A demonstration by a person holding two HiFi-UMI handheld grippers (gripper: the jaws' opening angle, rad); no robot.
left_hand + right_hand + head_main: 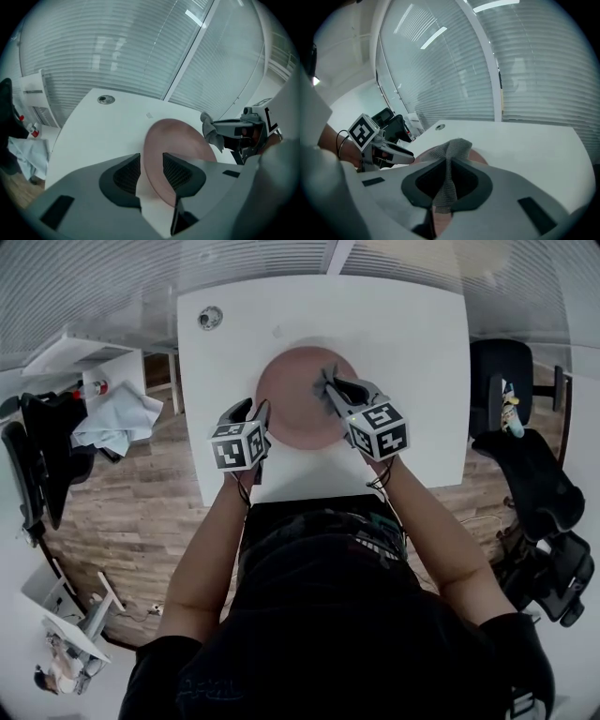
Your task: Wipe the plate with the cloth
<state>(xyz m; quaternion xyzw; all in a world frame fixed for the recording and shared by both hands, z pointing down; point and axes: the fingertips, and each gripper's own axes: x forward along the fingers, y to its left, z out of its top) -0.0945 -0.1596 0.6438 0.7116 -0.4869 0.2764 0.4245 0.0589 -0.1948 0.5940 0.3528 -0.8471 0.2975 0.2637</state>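
Right gripper view: cloth [449, 157] clamped, held over the plate [427, 153]

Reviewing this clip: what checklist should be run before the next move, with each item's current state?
1. Cloth clamped in right gripper: ok.
2. Left gripper jaws apart: ok.
3. Plate rim between the left gripper's jaws: ok, not gripped yet.
4. Plate resting on table: ok.
5. Cloth touching plate: cannot tell.
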